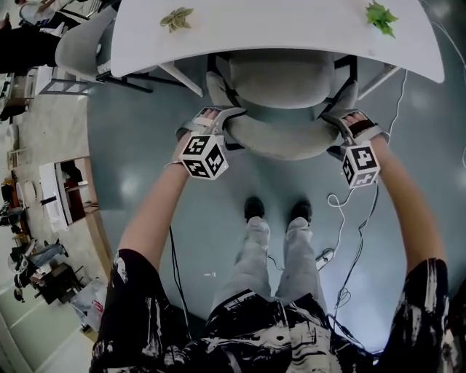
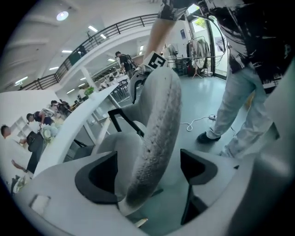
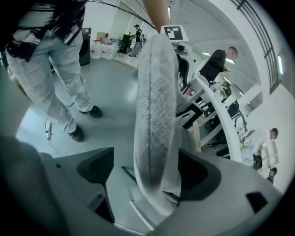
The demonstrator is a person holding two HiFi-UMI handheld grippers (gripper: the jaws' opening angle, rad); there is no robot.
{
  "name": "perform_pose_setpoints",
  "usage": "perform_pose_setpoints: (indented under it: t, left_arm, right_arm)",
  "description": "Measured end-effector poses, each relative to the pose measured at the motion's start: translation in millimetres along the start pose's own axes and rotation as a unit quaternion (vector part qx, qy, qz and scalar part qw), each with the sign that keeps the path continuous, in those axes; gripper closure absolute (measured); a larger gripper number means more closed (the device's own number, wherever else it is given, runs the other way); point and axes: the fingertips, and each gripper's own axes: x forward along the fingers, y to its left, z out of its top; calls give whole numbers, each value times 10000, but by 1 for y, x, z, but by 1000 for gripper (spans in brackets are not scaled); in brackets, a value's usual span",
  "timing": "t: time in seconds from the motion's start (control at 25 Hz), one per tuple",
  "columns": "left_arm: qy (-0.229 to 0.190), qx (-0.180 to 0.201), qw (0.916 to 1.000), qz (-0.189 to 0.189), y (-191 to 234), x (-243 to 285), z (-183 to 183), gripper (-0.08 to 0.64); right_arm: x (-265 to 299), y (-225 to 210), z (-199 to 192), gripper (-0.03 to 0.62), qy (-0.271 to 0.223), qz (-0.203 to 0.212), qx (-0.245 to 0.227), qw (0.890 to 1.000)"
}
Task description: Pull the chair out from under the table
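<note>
A grey upholstered chair [image 1: 280, 80] is tucked under the white table [image 1: 291, 33], its curved backrest [image 1: 280, 142] towards me. My left gripper [image 1: 211, 120] straddles the backrest's left end. In the left gripper view the backrest [image 2: 159, 120] runs between the jaws of my left gripper [image 2: 147, 173], with a gap at each dark pad. My right gripper [image 1: 349, 125] straddles the right end. In the right gripper view the backrest [image 3: 154, 92] stands between that gripper's [image 3: 146, 170] jaws, close against the right pad, clear of the left pad.
Two small green plants [image 1: 177, 18] [image 1: 381, 16] sit on the table. Another grey chair [image 1: 80, 47] stands at the far left. Cables [image 1: 342, 240] trail over the floor by my right foot [image 1: 300, 211]. People sit and stand at other tables in the background.
</note>
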Motion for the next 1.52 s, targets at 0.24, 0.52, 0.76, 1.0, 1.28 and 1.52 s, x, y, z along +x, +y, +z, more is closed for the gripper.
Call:
perform_pose_setpoints:
  t: [0.24,0.52,0.76,1.0,1.28,1.52]
  left_arm:
    - [193,652,9976,-145,-7,22,-8,368]
    - [357,1164,9918,-384,-13,20,-8,446]
    - [409,1316,9887,-593,-44,17,5,479]
    - [403,1365,9875,-681,-102,8,21,483]
    - [365,1424,9859,-796,-172,-6,44,485]
    - [394,1400,9854,-890,-244,-16,62,483]
  right_arm:
    - [21,6,11,467,-281,-41,-418,9987]
    - [20,10,11,532,-163,420,-413,9981]
    - [13,26,13,532,-51,496,-356,9981]
    - [-3,81,38,534,15,637,-272,9976]
    - [-28,150,70,534,145,704,-206,9972]
    - [-47,214,95,535,258,706,-242,9969]
